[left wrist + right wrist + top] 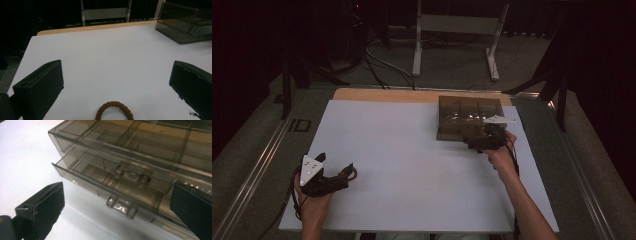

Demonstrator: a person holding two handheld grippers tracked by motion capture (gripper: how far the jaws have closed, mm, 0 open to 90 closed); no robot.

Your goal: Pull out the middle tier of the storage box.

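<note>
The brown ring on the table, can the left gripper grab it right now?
Probably yes. The brown ring lies flat on the white table, just ahead of the left gripper, whose jaws stand wide open with nothing between them and the ring.

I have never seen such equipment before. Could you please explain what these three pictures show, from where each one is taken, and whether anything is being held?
There is no robot here. A person sits at a table and holds a hand tool with a two-jaw claw in each hand.

The high view looks down from above the person. You see the left claw near the table's front corner, and the right claw at a smoky clear drawer box on the white table top.

The other two pictures come from small cameras riding on each claw; the black blocks at the bottom corners are its jaws.

The left gripper view shows a brown braided ring lying on the table between the open jaws. The right gripper view shows the box close up: its lower drawer is pulled out slightly, with a small handle.

Both claws are open and hold nothing.
</note>
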